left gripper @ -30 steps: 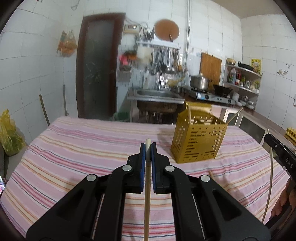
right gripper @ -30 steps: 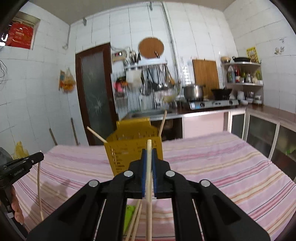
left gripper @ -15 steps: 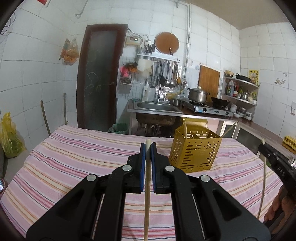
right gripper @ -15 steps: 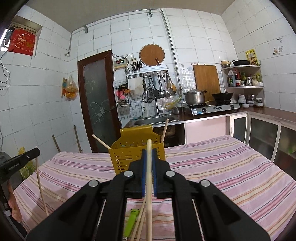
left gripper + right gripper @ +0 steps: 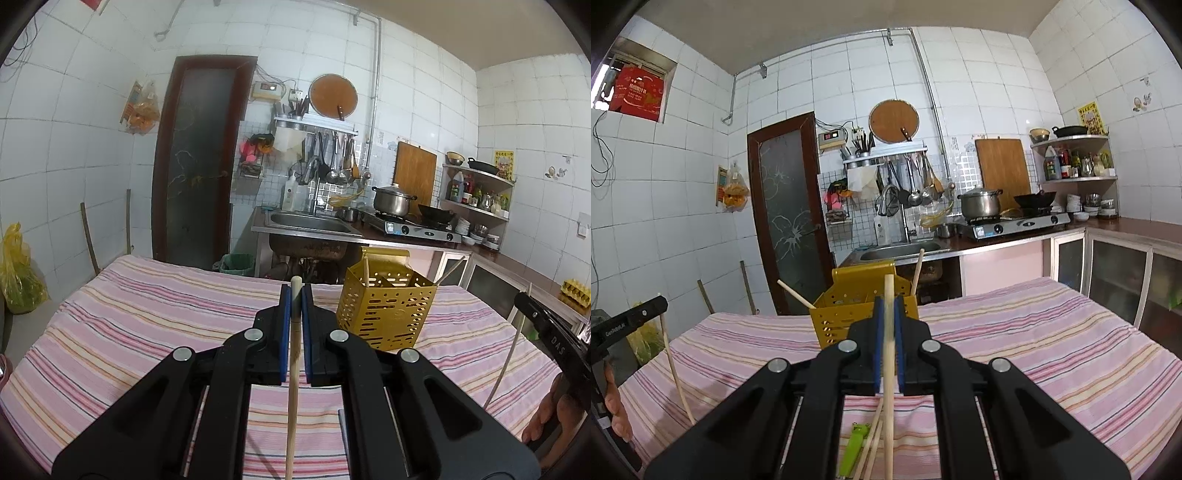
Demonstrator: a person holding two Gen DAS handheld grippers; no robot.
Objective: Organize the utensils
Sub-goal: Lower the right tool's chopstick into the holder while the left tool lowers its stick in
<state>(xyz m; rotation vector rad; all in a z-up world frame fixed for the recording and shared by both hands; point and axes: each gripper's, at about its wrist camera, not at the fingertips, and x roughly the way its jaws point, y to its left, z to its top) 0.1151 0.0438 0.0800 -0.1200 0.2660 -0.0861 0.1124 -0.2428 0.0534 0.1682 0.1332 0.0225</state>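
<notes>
One chopstick [image 5: 294, 354] is being pinched by the left claw [image 5: 295, 295], another chopstick [image 5: 888, 332] by the right claw [image 5: 888, 306]; "DAS" lettering [image 5: 557, 345] is visible.

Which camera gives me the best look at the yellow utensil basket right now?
The left wrist view: the yellow utensil basket stands unblocked on the striped tablecloth, showing its perforated walls and the chopsticks inside. In the right wrist view the right gripper and its held chopstick hide much of the basket's front.

Visible count: one yellow perforated holder [image 5: 862, 314] on one striped tablecloth [image 5: 1052, 332]; two chopsticks standing inside [image 5: 916, 271]; two chopsticks clamped, one per gripper [image 5: 294, 332]; two loose chopsticks near [image 5: 870, 448]; one green frog clip [image 5: 852, 448].
</notes>
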